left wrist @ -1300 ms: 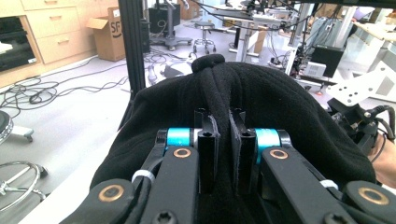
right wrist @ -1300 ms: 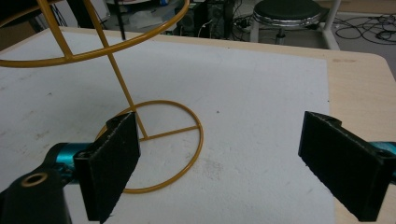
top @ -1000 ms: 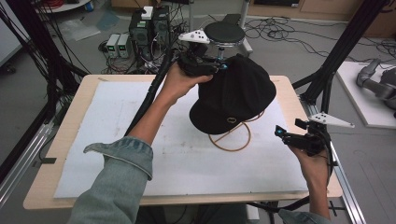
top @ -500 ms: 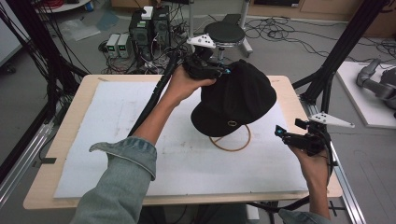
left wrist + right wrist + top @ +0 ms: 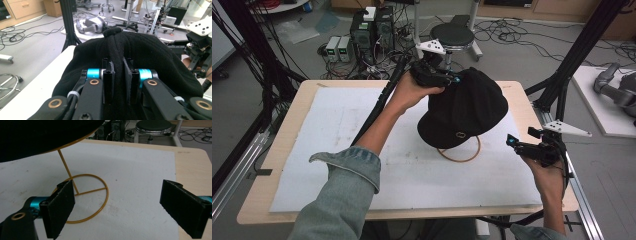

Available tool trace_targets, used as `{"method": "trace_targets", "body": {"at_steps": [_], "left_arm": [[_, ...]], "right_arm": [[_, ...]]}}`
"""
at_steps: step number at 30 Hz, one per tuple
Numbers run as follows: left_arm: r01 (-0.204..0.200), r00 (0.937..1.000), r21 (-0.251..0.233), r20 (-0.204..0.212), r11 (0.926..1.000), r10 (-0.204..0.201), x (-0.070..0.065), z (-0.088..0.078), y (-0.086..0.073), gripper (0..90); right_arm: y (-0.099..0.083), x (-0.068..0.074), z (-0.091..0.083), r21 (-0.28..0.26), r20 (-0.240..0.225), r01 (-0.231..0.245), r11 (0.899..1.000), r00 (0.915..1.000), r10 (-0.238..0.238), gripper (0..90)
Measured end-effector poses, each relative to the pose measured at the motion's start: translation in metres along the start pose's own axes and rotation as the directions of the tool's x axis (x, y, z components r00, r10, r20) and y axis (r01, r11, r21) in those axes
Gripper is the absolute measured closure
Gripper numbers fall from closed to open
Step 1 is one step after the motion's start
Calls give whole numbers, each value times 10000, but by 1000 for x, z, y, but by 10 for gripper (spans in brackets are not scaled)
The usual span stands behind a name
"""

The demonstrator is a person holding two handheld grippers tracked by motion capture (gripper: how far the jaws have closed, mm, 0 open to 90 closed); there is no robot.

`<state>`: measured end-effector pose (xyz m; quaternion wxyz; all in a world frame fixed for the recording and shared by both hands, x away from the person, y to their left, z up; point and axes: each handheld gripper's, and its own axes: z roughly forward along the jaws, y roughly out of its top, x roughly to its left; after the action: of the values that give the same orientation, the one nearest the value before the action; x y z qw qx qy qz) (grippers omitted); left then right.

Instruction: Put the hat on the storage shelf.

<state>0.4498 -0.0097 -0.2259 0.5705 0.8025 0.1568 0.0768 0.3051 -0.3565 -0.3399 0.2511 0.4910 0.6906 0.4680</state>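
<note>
Right, here is how it stands from where I am.

Cap: a black cap (image 5: 467, 112) sits atop a thin gold wire stand (image 5: 459, 154), up off the table; its brim points toward the person and carries a small gold emblem; in the left gripper view its ribbed crown and top button are plain to see.

Stand: a wire ring base lies flat on the white mat (image 5: 337, 145), with a slanted stem rising up under the cap; in the right gripper view the ring has a crossbar and the stem meets it near the middle.

Left gripper: the left gripper (image 5: 447, 79) is at the far side of the cap, at the back of the crown; its jaws are pinched tight onto a fold of the cap's fabric, with just a sliver of cloth between them; the hand (image 5: 409, 92) wraps its body, and a denim sleeve (image 5: 344, 192) trails back along the forearm.

Right gripper: the right gripper (image 5: 516, 145) hovers at the right edge of the mat, near the stand's ring but apart from it; its jaws are spread wide, nothing between them; the ring shows through the gap in its own view.

Table: a pale wooden table (image 5: 292, 125) carries the mat; the mat is scuffed and bare apart from the stand.

Beyond the table: a round black stool (image 5: 452, 35) and tangled cables (image 5: 512, 35) are on the floor.
</note>
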Motion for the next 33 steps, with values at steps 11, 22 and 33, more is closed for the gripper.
{"method": "trace_targets", "body": {"at_steps": [11, 22, 33], "left_arm": [[-47, 9999, 257, -97, 9997, 50, 1, 3, -4, 760], [-90, 9998, 502, -156, 9987, 98, 2, 8, -10, 718], [-59, 9991, 368, -420, 9993, 75, 5, -1, -8, 620]], "right_arm": [[0, -1, 0, -1, 14, 13, 10000, 10000, -13, 125], [-1, -2, 0, 24, 23, -21, 10000, 10000, 21, 125], [-1, -3, -1, -30, 57, -7, 10000, 10000, 7, 125]]}}
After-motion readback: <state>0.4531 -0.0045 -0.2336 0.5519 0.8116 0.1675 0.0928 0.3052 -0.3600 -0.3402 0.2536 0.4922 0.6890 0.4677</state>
